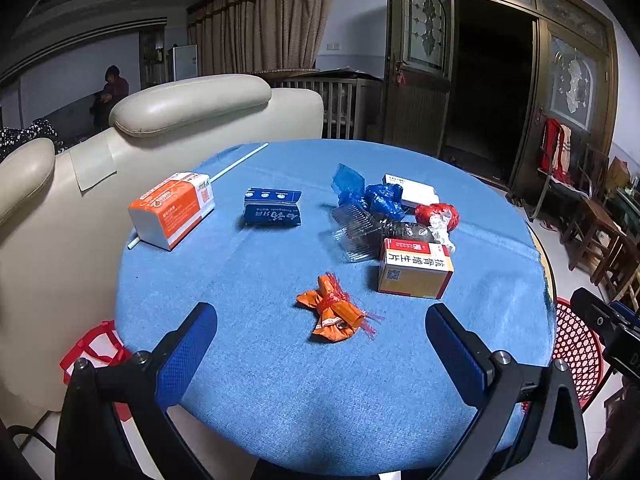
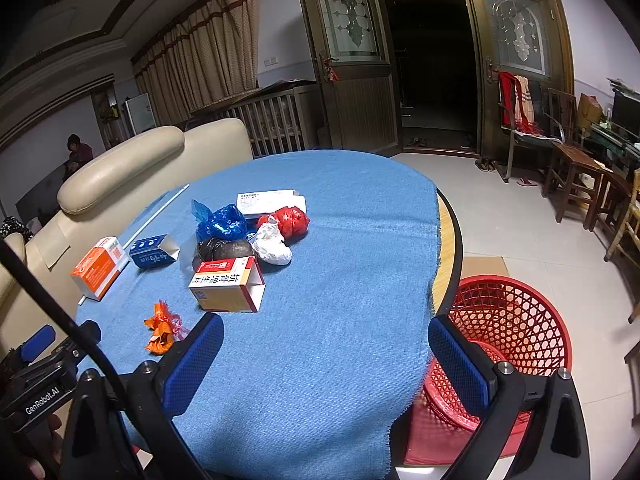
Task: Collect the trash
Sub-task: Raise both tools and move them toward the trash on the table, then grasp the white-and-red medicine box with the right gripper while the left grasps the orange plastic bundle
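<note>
Trash lies on a round table under a blue cloth point(image 1: 280, 380). A crumpled orange wrapper point(image 1: 332, 312) lies nearest, just beyond my open, empty left gripper point(image 1: 320, 340); it also shows in the right wrist view point(image 2: 162, 328). Behind it are an open medicine box point(image 1: 414, 266), a clear plastic tray point(image 1: 356, 232), blue point(image 1: 382, 198), red point(image 1: 436, 214), white point(image 2: 274, 244) and black point(image 2: 224, 250) bags, a white box point(image 2: 270, 202), a blue carton point(image 1: 272, 212) and an orange-white box point(image 1: 172, 210). My right gripper point(image 2: 326, 354) is open and empty over the table's near right edge.
A red mesh basket point(image 2: 512, 332) stands on the floor right of the table, on cardboard. A beige sofa point(image 1: 80, 184) borders the table's left. A white rod point(image 1: 240, 160) lies at the far left. Wooden chairs point(image 2: 576, 176) stand far right. A red bag point(image 1: 96, 352) sits low left.
</note>
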`<state>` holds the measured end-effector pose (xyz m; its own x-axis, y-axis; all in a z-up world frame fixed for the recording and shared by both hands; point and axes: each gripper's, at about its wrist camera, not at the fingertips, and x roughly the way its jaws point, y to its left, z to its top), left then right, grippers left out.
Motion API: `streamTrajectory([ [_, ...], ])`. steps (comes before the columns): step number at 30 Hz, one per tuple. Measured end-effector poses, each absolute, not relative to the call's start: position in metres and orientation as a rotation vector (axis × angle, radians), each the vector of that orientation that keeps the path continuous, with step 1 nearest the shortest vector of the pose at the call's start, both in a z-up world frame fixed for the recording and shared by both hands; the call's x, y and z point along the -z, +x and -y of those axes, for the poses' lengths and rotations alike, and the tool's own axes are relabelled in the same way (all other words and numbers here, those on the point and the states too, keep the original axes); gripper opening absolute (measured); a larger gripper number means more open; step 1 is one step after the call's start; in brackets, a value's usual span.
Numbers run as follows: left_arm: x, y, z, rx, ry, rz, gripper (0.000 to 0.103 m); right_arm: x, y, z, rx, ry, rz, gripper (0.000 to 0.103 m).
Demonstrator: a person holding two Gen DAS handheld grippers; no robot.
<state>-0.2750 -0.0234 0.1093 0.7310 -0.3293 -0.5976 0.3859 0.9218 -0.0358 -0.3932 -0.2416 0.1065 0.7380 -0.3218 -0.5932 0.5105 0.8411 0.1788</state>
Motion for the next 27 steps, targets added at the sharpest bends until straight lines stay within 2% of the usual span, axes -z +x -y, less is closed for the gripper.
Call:
streamTrajectory([
  [17, -0.108, -0.271, 0.018, 0.383, 0.084, -0.645, 0.103, -0.107, -0.392, 0.239, 0.469, 0.335, -0.581, 0.103],
  [27, -0.103, -0.241, -0.031, 0.238, -0.007, -0.658, 0.103, -0.108, -0.363, 0.219, 0.406, 0.281, -0.591, 0.103],
])
